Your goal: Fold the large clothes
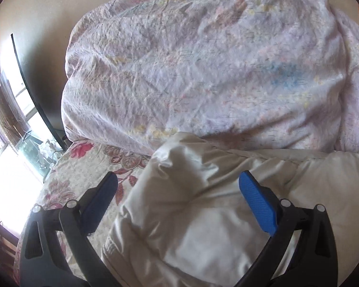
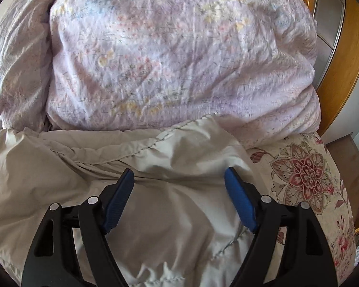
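Observation:
A large off-white padded garment (image 1: 203,210) lies crumpled on the bed, with a raised fold at its far left end. It also shows in the right wrist view (image 2: 88,167), with a stitched seam across it. My left gripper (image 1: 179,181) is open, its blue pads (image 1: 258,203) spread wide just above the garment's left end. My right gripper (image 2: 179,177) is open too, its jaws straddling the garment's right end, holding nothing.
A bulky pale floral duvet (image 1: 203,62) is heaped just behind the garment, also in the right wrist view (image 2: 174,55). A flower-patterned bedspread (image 2: 304,174) covers the bed. A window (image 1: 9,143) is at the left, wooden furniture (image 2: 342,55) at the right.

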### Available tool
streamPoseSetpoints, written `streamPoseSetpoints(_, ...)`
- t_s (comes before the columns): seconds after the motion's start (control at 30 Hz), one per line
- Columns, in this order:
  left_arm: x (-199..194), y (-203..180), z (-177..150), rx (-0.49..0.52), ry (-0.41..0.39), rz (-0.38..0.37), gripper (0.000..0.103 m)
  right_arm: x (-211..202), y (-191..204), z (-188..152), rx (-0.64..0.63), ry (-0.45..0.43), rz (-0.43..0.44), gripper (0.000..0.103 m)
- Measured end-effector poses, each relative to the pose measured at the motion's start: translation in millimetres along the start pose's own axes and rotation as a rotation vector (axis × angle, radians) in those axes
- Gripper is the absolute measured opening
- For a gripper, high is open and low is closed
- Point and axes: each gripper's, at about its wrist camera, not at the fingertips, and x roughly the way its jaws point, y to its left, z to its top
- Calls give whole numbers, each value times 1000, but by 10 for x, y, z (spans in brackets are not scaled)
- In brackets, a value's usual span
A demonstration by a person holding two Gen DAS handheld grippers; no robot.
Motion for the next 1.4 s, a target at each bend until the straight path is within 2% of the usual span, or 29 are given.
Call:
streamPoseSetpoints(0.13, 241, 135, -144, -26, 51, 61, 101, 123, -98, -125, 17, 9, -4, 80)
streamPoseSetpoints(0.27, 423, 273, -190, -105, 97, -5, 101, 226, -112, -169, 33, 8, -2, 80)
streamPoseSetpoints(0.47, 492, 213, -236, -101, 98, -2, 101, 459, -153, -165, 47, 36, 8, 83)
streamPoseSetpoints(0.7, 633, 292, -276, -158, 143, -73, 101, 586, -231, -228, 65, 53, 29, 85)
streamPoseSetpoints(1.07, 810, 351, -296, -168, 179, -84, 101, 750, -267, -206, 79, 86, 58, 88)
streamPoseSetpoints(1.4, 974, 485, -327, -205, 190, -126, 101, 779, -303, -210, 102, 77, 74, 88)
